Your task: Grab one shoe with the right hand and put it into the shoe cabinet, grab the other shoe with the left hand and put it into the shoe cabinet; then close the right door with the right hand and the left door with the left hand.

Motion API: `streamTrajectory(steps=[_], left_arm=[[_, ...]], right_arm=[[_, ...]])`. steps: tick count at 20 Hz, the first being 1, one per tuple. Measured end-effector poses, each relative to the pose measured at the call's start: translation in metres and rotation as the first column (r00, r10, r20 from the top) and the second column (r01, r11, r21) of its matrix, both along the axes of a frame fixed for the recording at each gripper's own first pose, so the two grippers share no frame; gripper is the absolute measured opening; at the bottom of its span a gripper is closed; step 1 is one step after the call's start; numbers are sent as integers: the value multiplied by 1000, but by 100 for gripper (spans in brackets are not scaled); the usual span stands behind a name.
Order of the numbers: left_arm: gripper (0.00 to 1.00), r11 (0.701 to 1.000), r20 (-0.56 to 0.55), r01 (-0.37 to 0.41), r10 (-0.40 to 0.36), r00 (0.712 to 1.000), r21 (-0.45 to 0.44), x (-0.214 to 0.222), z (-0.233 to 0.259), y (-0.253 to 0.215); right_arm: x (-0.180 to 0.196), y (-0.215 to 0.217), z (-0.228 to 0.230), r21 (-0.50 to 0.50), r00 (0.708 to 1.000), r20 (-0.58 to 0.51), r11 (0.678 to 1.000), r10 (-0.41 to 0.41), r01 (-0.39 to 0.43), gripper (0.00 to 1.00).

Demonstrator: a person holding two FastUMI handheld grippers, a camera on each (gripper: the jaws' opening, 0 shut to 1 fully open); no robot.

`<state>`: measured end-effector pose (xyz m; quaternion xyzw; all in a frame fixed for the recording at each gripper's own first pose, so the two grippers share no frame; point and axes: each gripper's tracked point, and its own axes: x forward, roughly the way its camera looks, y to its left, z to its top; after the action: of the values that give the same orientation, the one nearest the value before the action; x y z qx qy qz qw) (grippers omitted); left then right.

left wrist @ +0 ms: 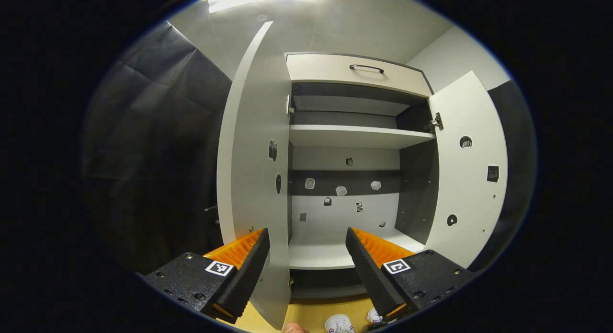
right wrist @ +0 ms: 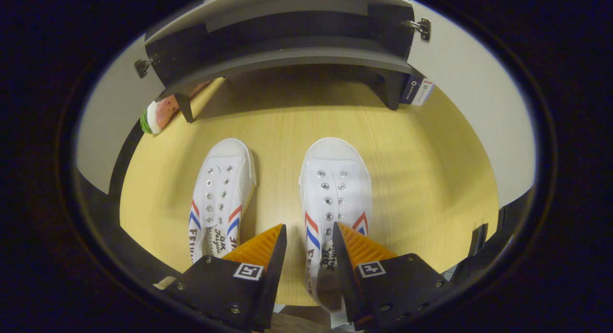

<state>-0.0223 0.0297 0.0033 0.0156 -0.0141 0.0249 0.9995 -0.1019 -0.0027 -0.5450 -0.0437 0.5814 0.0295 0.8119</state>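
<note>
Two white lace-less canvas shoes with red and blue stripes stand side by side on the wooden floor, toes toward the cabinet: the left shoe and the right shoe. My right gripper hangs over the right shoe's heel end, open, its fingers straddling that shoe's left side wall with floor showing beside one finger. The shoe cabinet stands with its left door and right door both swung out. My left gripper is open and holds nothing in front of the bottom shelf. The shoes' toes peek in below.
A drawer with a dark handle tops the cabinet. Small stickers dot its back panel. Under the cabinet base lies a watermelon-slice toy by the left leg, and a label sits on the right leg.
</note>
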Motion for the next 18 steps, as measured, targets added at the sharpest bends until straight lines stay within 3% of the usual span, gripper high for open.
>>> streamTrajectory(steps=[1,3,5,7,8,9,10,18], left_arm=[[98,1000,1,1,-1,1000,0,0,0,0],[98,1000,3,3,-3,1000,0,0,1,0],[98,1000,6,8,-8,1000,-3,0,1,-1],[98,1000,13,12,-12,1000,-5,0,1,-1],[98,1000,17,17,-17,1000,-4,0,1,-1],[98,1000,17,23,-23,1000,-4,0,1,-2],[98,1000,16,30,-30,999,-6,1,0,-2],[97,998,13,60,-60,998,-6,1,-1,-3]], right_arm=[[-2,0,-6,-1,1000,-11,1000,8,-8,52],[-1,-11,-16,-75,999,7,997,37,-36,58],[-3,-10,-12,-89,998,25,994,61,-58,26],[0,-9,-11,-115,992,51,987,116,-109,27],[0,-10,-15,-121,990,54,985,130,-122,13],[-3,-7,-8,-110,990,72,988,118,-109,13],[-1,-8,-8,-95,993,75,992,96,-88,1],[8,-14,20,43,988,130,996,-87,82,1]])
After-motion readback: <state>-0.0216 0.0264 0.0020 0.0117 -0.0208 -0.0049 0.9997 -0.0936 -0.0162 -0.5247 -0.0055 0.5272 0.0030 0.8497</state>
